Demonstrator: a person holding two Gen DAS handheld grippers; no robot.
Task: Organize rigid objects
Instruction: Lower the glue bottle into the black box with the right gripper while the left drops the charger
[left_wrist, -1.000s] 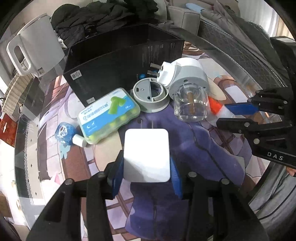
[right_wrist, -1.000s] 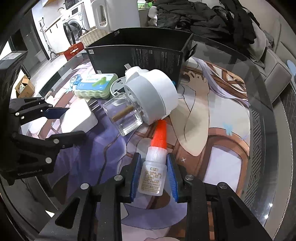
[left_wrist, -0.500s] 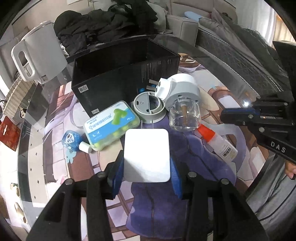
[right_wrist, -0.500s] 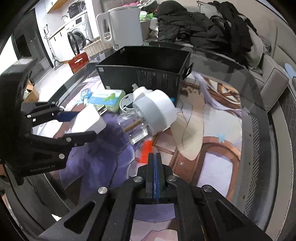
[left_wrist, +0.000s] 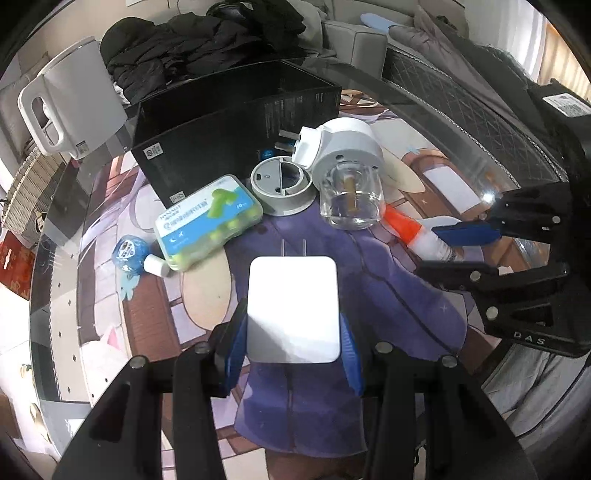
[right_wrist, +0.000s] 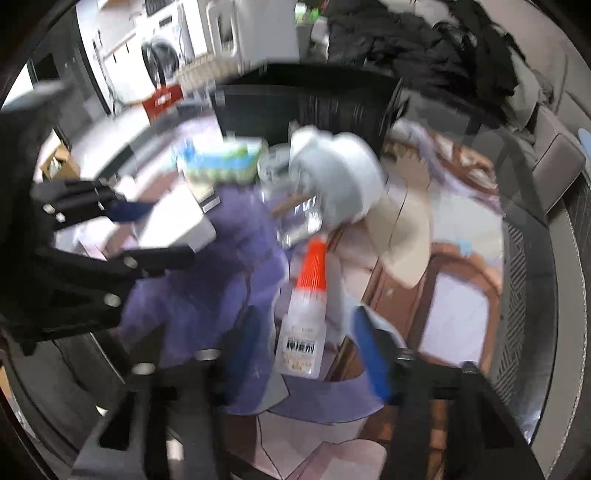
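Note:
My left gripper (left_wrist: 293, 328) is shut on a white square charger (left_wrist: 293, 306), prongs pointing away, above the printed table mat. A small glue bottle (right_wrist: 303, 328) with an orange cap lies on the mat between the blue pads of my right gripper (right_wrist: 310, 343). Its jaws are opening and a gap shows on both sides of the bottle; this view is blurred. In the left wrist view the right gripper (left_wrist: 448, 251) straddles the glue bottle (left_wrist: 421, 236) at the right. The black open box (left_wrist: 236, 122) stands at the back.
Before the box lie a white plug-in device with a clear jar (left_wrist: 347, 166), a grey round cap (left_wrist: 282, 188), an earplug case (left_wrist: 208, 218) and a small blue item (left_wrist: 129, 251). A white kettle (left_wrist: 70, 107) stands back left. Dark clothes are piled behind the box.
The right gripper had closed empty above the glue bottle half a second ago; now its jaws stand apart around the bottle. The left gripper still holds the charger.

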